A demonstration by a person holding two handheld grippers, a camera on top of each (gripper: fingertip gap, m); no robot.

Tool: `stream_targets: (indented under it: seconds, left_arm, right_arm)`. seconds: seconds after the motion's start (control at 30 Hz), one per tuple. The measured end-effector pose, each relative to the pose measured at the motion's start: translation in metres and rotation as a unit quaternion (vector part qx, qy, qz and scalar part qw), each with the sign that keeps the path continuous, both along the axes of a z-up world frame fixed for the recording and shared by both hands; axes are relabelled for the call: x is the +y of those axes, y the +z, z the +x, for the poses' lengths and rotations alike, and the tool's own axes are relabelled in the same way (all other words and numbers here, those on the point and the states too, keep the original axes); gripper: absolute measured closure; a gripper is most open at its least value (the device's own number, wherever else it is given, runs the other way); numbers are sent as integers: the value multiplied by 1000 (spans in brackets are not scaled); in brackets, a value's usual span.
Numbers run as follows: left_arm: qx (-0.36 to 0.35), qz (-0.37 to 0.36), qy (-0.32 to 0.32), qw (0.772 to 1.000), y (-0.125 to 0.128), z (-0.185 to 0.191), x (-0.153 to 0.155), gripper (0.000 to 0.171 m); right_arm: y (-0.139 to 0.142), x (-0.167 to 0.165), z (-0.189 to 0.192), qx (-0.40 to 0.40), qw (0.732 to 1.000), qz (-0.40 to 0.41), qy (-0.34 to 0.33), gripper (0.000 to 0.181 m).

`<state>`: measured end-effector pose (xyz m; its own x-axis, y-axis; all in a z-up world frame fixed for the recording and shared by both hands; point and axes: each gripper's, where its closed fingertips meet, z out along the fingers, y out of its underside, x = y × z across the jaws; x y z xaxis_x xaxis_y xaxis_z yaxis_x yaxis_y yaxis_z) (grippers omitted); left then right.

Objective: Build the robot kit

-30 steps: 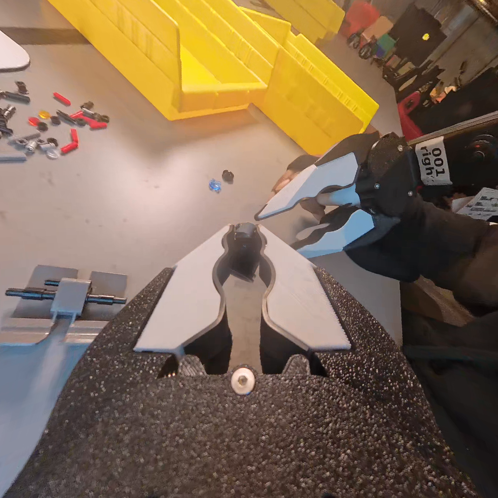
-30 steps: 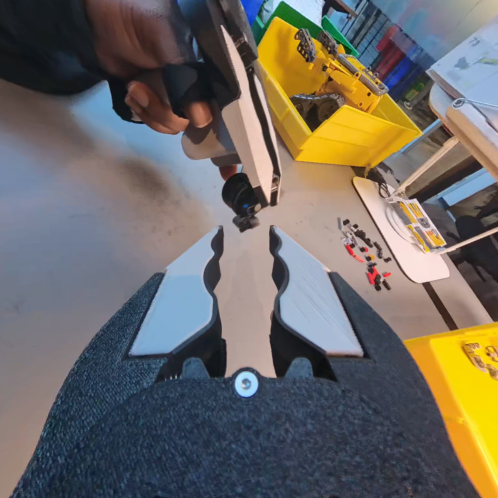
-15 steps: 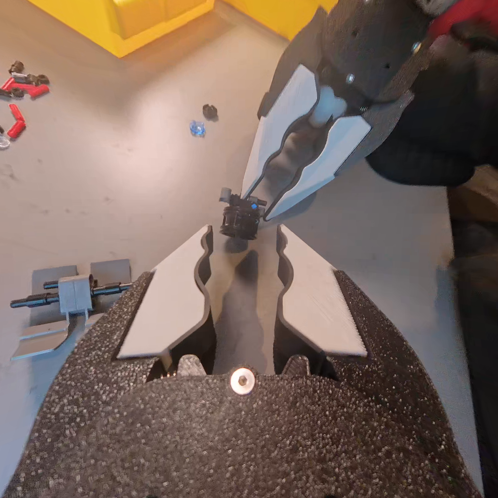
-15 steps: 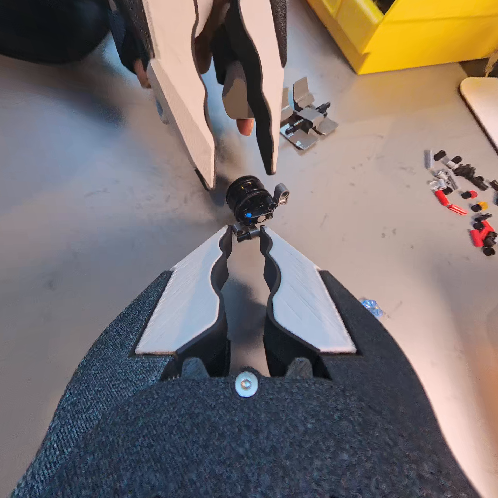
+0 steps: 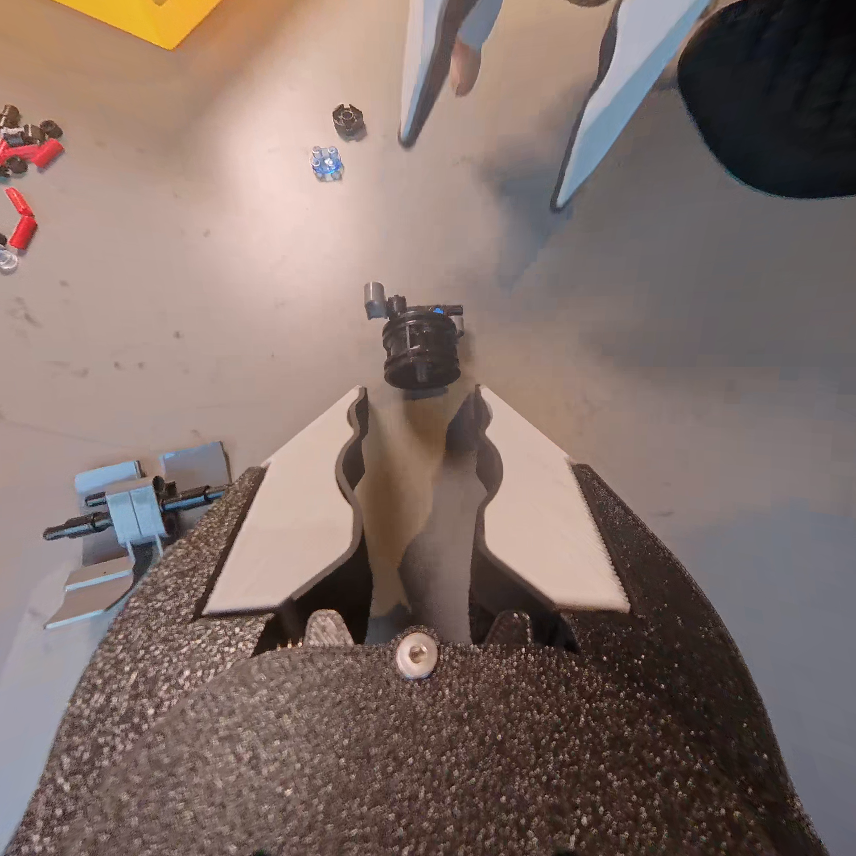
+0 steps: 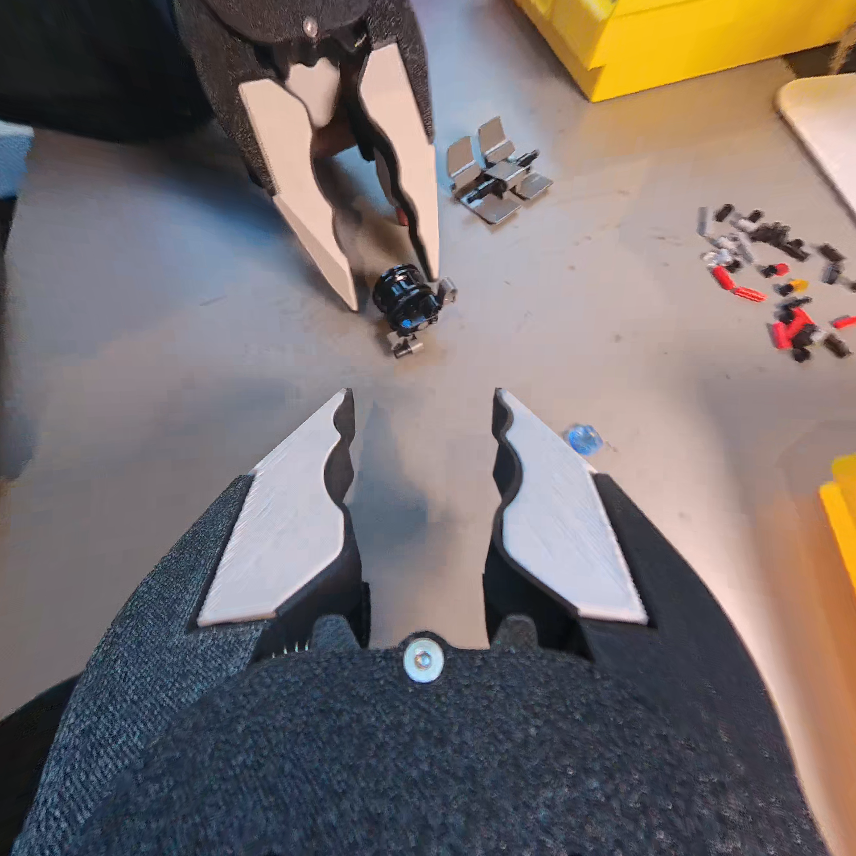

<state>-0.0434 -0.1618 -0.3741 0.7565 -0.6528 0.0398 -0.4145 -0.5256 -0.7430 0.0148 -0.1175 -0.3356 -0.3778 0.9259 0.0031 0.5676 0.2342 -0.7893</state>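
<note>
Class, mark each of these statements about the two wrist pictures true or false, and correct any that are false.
1. The left gripper is open. True.
2. The right gripper is clamped on the black drum-shaped assembly. False: it is open and apart from the assembly, which lies on the grey table.
3. A clear blue round piece lies beside the right gripper's finger. True.
4. The grey hinged assembly sits inside the yellow bin. False: it lies on the table.
</note>
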Motion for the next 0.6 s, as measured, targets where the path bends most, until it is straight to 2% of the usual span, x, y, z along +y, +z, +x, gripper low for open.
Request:
stream_targets:
  seconds: [0.13, 0.3, 0.6]
  left_arm:
    - [-29, 15, 12, 999, 11, -1, 1, 119]
    - [-36, 21, 33, 999, 12, -2, 7, 120]
    - [-11, 34, 45, 998, 10, -2, 14, 141]
  right_arm:
    - [22, 26, 18, 49, 998, -19, -40, 116]
    - [23, 29, 20, 69, 996, -16, -50, 118]
    - [21, 26, 9, 80, 996, -7, -49, 122]
